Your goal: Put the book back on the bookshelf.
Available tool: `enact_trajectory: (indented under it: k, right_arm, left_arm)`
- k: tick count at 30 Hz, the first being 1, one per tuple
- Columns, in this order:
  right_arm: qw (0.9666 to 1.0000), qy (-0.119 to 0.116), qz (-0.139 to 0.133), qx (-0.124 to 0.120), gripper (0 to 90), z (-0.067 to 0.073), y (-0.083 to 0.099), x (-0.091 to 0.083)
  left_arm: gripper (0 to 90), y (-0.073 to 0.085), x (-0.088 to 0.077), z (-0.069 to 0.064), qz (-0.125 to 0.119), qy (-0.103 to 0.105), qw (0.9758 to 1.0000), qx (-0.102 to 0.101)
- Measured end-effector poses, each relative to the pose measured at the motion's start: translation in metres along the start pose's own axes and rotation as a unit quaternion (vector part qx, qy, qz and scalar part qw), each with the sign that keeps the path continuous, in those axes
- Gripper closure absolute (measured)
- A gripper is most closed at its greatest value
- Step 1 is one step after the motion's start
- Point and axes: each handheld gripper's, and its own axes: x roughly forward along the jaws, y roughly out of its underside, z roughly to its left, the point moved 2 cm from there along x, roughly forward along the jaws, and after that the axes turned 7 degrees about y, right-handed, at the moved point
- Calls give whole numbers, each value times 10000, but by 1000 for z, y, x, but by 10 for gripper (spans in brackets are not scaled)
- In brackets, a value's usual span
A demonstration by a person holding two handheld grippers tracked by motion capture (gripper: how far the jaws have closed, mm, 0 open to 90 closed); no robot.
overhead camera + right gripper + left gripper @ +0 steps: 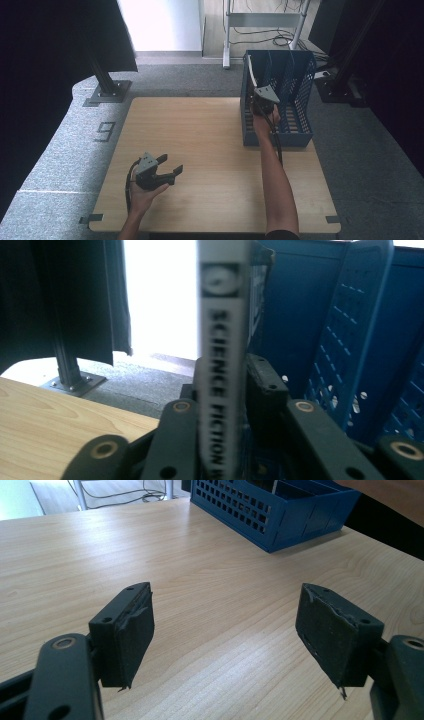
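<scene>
In the high view, the right tool [260, 100] is gripping a book [251, 71] at the blue rack [300, 135] in the table's [210, 140] far right corner. In the left gripper view, the left tool [225, 630] is gaping wide, holding nothing. In the right gripper view, the jaws are clamping the book's spine [222, 340].

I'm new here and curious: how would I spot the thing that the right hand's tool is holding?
Find the blue slotted rack at the table's far right corner. At its left end stands a thin book, pinched by the right tool; its pale spine reads SCIENCE FICTION.
</scene>
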Motion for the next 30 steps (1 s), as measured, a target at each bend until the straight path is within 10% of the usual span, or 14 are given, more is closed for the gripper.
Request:
enact_trajectory:
  k: [30]
  right_arm:
    - [9991, -361, 207, 100, 432, 2, -9, -36]
  left_arm:
    - [233, -1, 2, -5, 28, 63, 10000, 45]
